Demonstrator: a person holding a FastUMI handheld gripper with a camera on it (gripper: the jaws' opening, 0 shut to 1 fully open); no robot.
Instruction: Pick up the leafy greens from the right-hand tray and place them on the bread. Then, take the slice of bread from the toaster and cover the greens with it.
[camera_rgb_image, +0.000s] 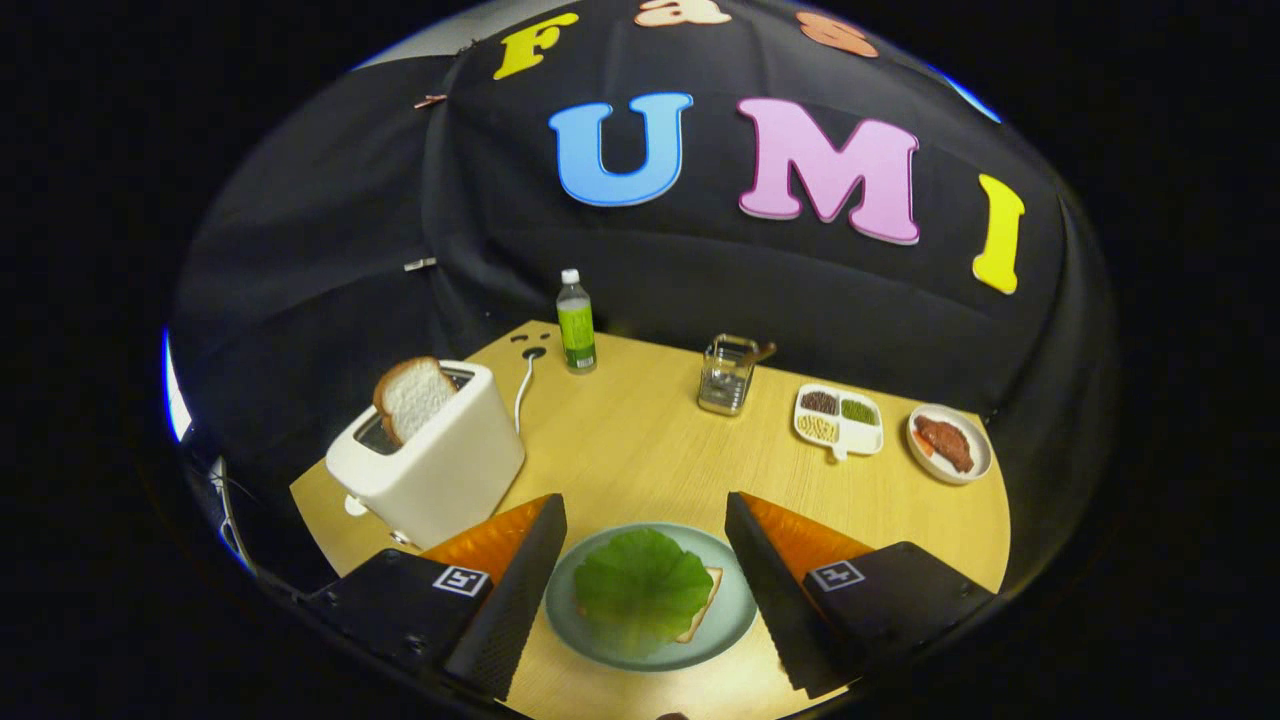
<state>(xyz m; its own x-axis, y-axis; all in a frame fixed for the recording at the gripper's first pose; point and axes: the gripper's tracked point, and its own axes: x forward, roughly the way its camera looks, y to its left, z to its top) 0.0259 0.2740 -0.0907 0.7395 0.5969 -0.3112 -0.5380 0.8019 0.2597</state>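
Note:
A round green leaf (640, 582) lies flat on a slice of bread (704, 606), which rests on a grey-green plate (735, 610). My gripper (645, 520) hovers above that plate, open, its two black fingers (520, 590) spread to either side of the leaf and holding nothing. A second slice of bread (412, 397) sticks up tilted out of the white toaster's (435, 462) slot, to the left beyond the fingers.
On the wooden table (640, 450), a green-labelled bottle (575, 322) stands at the back. A small metal rack (728, 374) sits mid-back, a white divided tray (838, 420) with grains to its right, and a plate with meat (948, 442) at the far right.

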